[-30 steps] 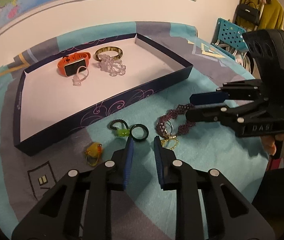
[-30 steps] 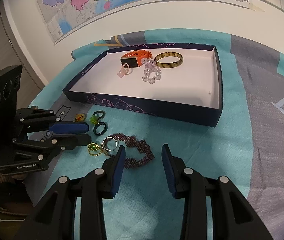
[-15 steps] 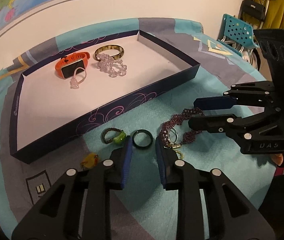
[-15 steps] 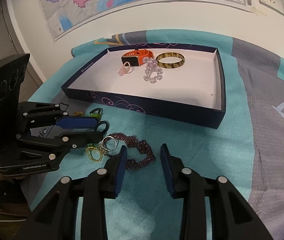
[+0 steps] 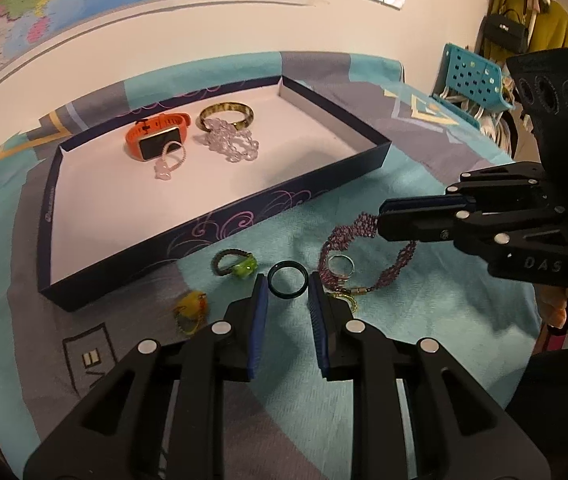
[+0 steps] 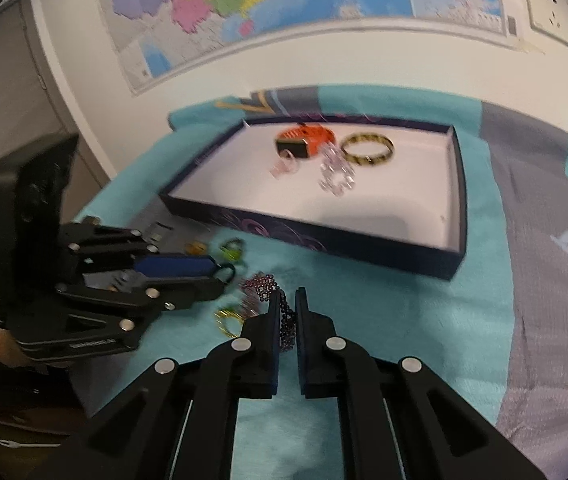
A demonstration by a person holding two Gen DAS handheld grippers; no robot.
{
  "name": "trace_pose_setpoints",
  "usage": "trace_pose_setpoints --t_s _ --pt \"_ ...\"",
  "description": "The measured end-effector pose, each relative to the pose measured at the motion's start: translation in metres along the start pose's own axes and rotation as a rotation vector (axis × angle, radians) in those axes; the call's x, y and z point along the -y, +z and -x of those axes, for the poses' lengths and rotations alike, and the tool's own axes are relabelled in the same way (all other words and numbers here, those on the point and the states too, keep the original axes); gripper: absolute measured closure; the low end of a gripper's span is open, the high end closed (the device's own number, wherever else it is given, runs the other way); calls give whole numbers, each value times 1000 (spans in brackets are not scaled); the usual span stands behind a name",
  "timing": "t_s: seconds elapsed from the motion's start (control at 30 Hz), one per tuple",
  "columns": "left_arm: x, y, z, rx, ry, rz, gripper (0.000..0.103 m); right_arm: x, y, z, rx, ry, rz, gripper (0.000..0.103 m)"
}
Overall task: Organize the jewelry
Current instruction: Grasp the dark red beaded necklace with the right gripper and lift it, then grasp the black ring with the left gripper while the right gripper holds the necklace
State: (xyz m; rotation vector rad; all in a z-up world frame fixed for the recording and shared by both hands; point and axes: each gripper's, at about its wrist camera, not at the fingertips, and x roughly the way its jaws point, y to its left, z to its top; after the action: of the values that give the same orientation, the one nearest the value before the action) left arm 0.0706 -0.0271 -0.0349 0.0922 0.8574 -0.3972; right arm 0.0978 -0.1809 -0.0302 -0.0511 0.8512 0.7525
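The right hand-held gripper (image 6: 285, 300) has just been closing and now clamps the purple beaded bracelet (image 5: 364, 256) on the tabletop (image 5: 424, 320). A silver ring (image 5: 341, 265) lies on its loop — lifting could drag it. The left hand-held gripper (image 5: 287, 300) stands apart around the dark ring (image 5: 287, 279) — not yet pinched.

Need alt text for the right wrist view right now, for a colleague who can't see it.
The right gripper is shut on a purple beaded bracelet on a teal cloth. The left gripper reaches in beside it toward small rings; beyond, a dark tray holds an orange watch and bangle.
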Motion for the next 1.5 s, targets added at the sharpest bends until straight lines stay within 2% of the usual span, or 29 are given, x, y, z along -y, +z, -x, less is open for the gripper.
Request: trace_pose_setpoints --t_s 0.27,0.63,1.5 --pt "-6 0 19 48 -6 20 82 -7 12 13 48 23 6 97" --pt "-12 2 32 85 6 42 82 -3 20 20 87 9 -16 97" --pt "-15 4 33 90 33 65 82 -3 22 19 94 -8 -16 97"
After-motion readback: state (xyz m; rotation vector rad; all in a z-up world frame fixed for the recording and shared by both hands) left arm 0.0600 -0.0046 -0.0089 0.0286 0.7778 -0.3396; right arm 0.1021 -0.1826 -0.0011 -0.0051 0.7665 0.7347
